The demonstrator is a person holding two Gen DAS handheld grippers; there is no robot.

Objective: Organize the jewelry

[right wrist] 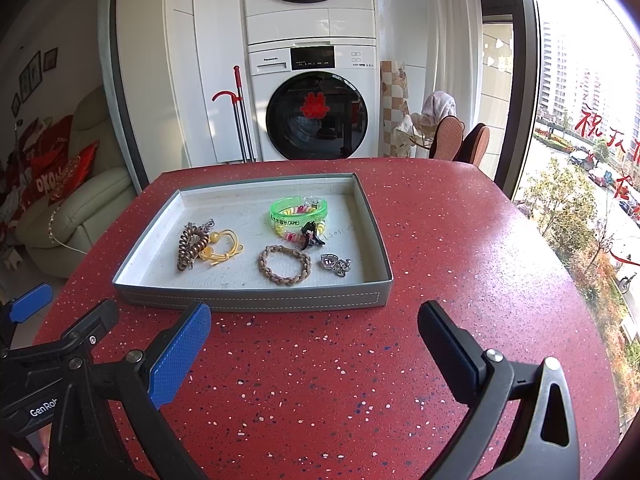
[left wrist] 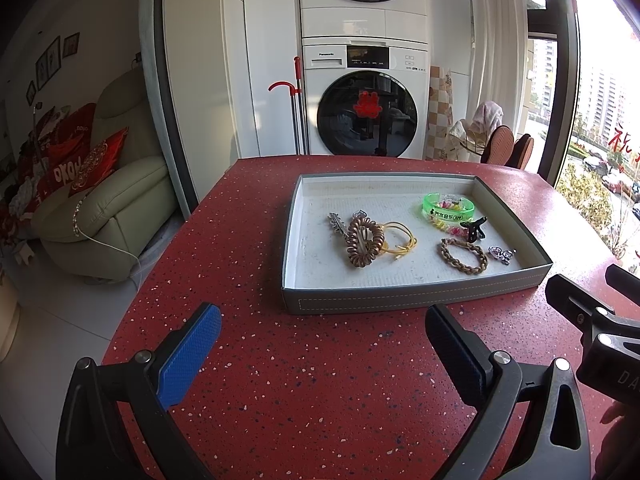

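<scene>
**Both grippers spread and empty, jewelry all in tray**

Left gripper [left wrist: 322,334]: jaws wide apart, nothing between them, hovering over the red speckled tabletop [left wrist: 320,392] just short of the tray's near wall. Right gripper [right wrist: 314,336]: same, jaws wide apart, nothing held, also near the tray's front edge. The two sit side by side; each shows at the edge of the other's view.

Grey stitched rectangular tray with white lining [right wrist: 248,299] sits flat on the table, ahead of both grippers.

Contents, all inside the tray:
- brown spiral coil hair tie [right wrist: 191,246], left part, lying on a silver metal hair clip [right wrist: 206,224]
- yellow elastic hair tie with bead [right wrist: 224,250], touching the coil's right side
- translucent green plastic bangle with printed lettering [right wrist: 298,212], far right part
- pink-and-yellow beaded bracelet [right wrist: 290,234], partly under the bangle
- small black claw clip [right wrist: 312,234], resting on the beaded bracelet
- brown braided bracelet [right wrist: 285,265], near side, centre-right
- silver rhinestone charm [right wrist: 335,265], just beside the braided bracelet, near the right wall

White stacked washer and dryer [right wrist: 312,80] behind the table.
</scene>
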